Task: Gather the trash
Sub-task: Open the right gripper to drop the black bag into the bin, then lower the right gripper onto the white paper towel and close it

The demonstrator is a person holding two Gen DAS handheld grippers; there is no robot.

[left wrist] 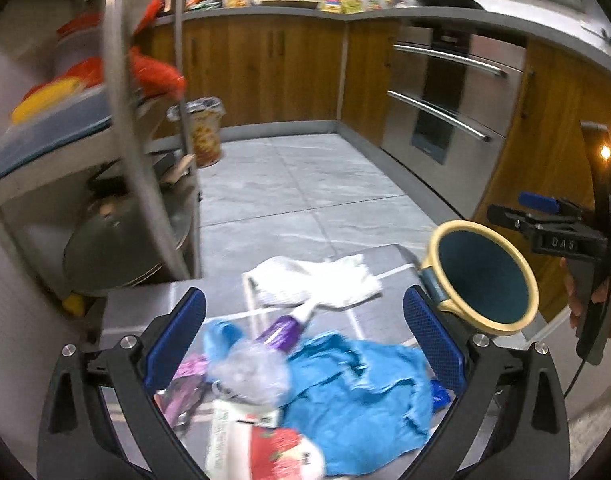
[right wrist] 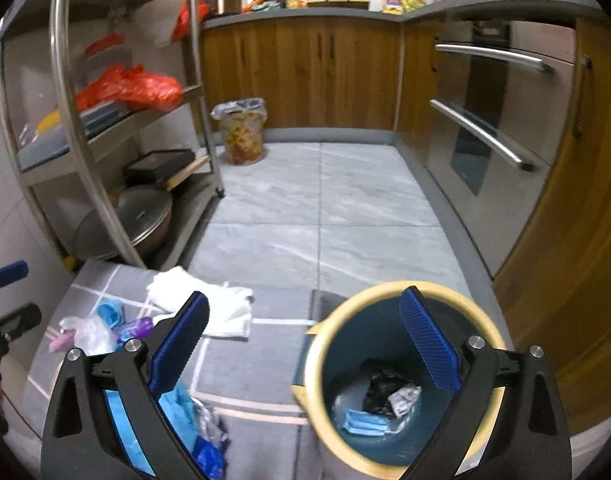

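**A:** Honestly, the risk I see is the pile itself. The left hand-held gripper (left wrist: 305,344) has its jaws wide apart with nothing between the pads, hanging over the blue crumpled sheet (left wrist: 361,392), the clear plastic wad (left wrist: 249,372) and the purple wrapper (left wrist: 283,330) at the bottom of the left view. Grab carelessly and you'd drag two things, or shove the red-and-white packet (left wrist: 265,452) off the grey mat (right wrist: 257,364).

**B:** And the right hand-held gripper (right wrist: 305,344) is also spread wide and empty, its right finger over the bin (right wrist: 481,320) at lower right. A bump on that yellow rim could tip it; there's already a mask and dark scraps inside.

**A:** Room-wise, the tile floor (right wrist: 317,216) mid-frame is open. The metal shelf rack (right wrist: 105,152) crowds the left, the oven front (right wrist: 497,120) the right.
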